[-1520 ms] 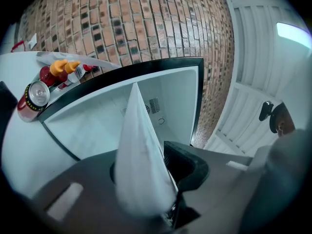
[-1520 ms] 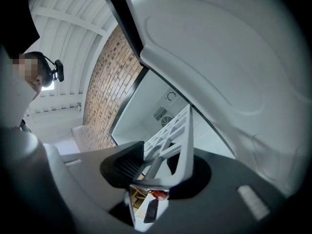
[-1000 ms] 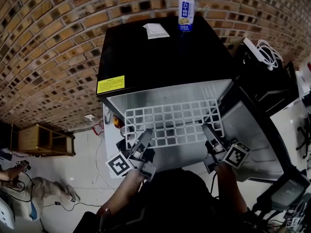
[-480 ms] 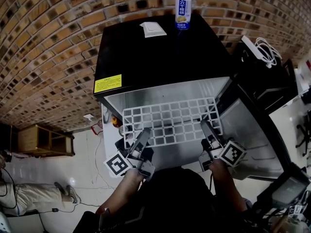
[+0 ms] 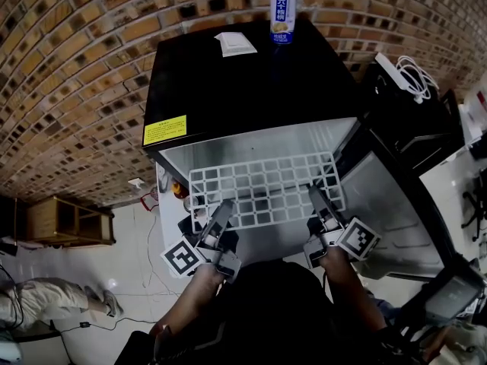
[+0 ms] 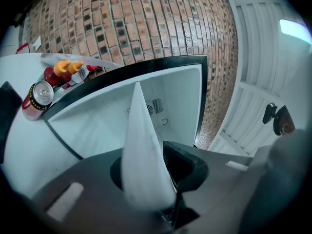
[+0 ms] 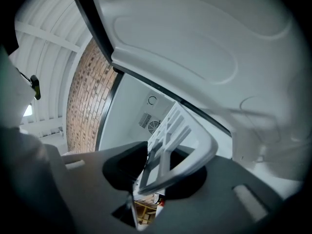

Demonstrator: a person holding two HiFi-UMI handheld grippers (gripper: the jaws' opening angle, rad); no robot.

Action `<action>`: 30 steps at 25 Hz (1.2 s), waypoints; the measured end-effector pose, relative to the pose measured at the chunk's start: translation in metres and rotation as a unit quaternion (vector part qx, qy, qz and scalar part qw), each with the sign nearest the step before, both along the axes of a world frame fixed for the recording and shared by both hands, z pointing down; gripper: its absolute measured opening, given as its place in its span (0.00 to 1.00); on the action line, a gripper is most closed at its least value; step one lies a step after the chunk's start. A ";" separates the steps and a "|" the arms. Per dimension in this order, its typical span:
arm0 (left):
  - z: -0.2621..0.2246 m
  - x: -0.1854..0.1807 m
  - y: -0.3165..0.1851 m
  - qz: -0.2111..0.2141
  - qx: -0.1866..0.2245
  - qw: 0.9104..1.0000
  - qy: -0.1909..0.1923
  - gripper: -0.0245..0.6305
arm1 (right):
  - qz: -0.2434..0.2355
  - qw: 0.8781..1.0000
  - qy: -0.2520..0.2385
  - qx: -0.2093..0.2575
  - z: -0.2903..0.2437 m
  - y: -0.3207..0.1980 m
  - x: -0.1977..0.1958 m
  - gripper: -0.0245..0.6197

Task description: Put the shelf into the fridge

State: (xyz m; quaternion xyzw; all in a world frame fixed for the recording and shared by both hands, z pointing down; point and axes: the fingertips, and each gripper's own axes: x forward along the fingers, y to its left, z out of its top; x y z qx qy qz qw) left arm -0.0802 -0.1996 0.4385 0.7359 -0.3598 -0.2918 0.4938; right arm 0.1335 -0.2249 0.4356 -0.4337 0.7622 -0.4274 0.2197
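Shelf [image 5: 266, 192] lies flat, long axis crosswise, far part in fridge [image 5: 251, 90] mouth, dead ahead of your jaws. Left gripper [image 5: 224, 207] clamps near edge, closing tighter. Right gripper [image 5: 315, 196] closing round it, pads not yet pressing.

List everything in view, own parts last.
fridge: 1, black, centre, door open
shelf: 1, white wire, at fridge opening
drink can: 1, blue-white, fridge top rear
paper: 1, white, fridge top
power strip: 1, white, right of fridge
wooden rack: 1, brown, floor left
person: 1, light clothes, floor far-left
soda can: 1, red, left gripper view
bottles: at least 2, orange-yellow caps, beside soda can
left gripper: 1, grey, shelf's near-left edge, jaws closing on it
right gripper: 1, grey, shelf's near-right corner between closing jaws
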 end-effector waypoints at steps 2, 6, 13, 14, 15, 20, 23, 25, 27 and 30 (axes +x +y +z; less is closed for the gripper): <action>0.000 0.000 0.000 -0.001 0.000 1.000 0.001 0.12 | -0.002 1.000 0.002 0.008 -0.004 -0.002 -0.001 0.21; 0.000 -0.001 0.000 -0.003 0.002 1.000 0.000 0.12 | -0.004 1.000 -0.007 0.007 -0.006 -0.004 -0.004 0.20; -0.002 -0.001 0.000 -0.003 0.005 1.000 0.001 0.13 | 0.032 0.998 -0.012 -0.050 0.009 -0.003 0.003 0.19; -0.002 0.000 0.000 -0.005 0.006 1.000 0.000 0.13 | 0.029 0.998 -0.018 -0.047 0.007 -0.006 0.002 0.19; -0.002 0.000 -0.001 -0.007 0.006 1.000 -0.001 0.13 | 0.026 0.999 -0.025 -0.040 0.005 -0.009 0.000 0.19; 0.000 0.001 -0.003 -0.016 -0.004 1.000 0.008 0.12 | 0.051 0.996 -0.012 -0.071 0.017 -0.014 0.008 0.19; 0.001 0.001 -0.003 -0.016 -0.006 1.000 0.018 0.11 | 0.047 0.996 -0.048 -0.060 0.013 -0.016 0.001 0.19; -0.001 0.001 -0.003 -0.017 -0.002 1.000 0.019 0.11 | 0.053 0.996 -0.039 -0.065 0.014 -0.015 0.003 0.19; -0.003 0.003 -0.004 -0.019 -0.001 1.000 0.015 0.11 | 0.068 0.994 -0.014 -0.079 0.018 -0.013 0.009 0.19; -0.002 0.004 -0.005 -0.026 -0.016 0.999 0.020 0.11 | 0.072 0.994 -0.021 -0.075 0.014 -0.018 0.008 0.19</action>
